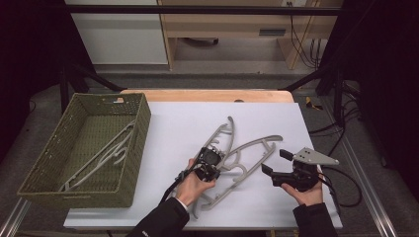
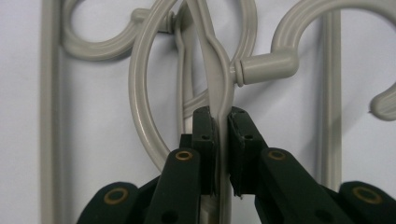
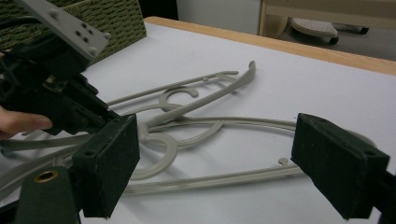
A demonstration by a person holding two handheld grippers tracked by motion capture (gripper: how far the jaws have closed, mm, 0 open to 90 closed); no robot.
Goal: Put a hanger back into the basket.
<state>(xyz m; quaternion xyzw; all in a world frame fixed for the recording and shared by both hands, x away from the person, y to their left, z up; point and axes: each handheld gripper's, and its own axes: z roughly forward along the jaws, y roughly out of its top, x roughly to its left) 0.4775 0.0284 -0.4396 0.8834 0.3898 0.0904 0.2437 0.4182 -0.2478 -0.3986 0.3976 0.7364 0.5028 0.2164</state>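
Two grey plastic hangers (image 1: 257, 148) lie crossed on the white table top (image 1: 178, 123). My left gripper (image 1: 212, 157) sits over the place where they overlap. In the left gripper view its jaws (image 2: 220, 116) are shut on a thin grey bar of one hanger (image 2: 215, 60), close to the hooks. My right gripper (image 1: 275, 162) is held to the right of the hangers, near the table's front edge. Its pads (image 3: 107, 163) stand wide apart with nothing between them. The hangers (image 3: 210, 95) lie ahead of it, with the left gripper (image 3: 70, 107) beyond on the left.
A green woven basket (image 1: 141, 128) stands at the table's left with another grey hanger (image 1: 106, 153) lying inside. A wooden edge (image 1: 207, 95) runs along the table's far side. Black cables (image 1: 341, 182) trail off the right edge.
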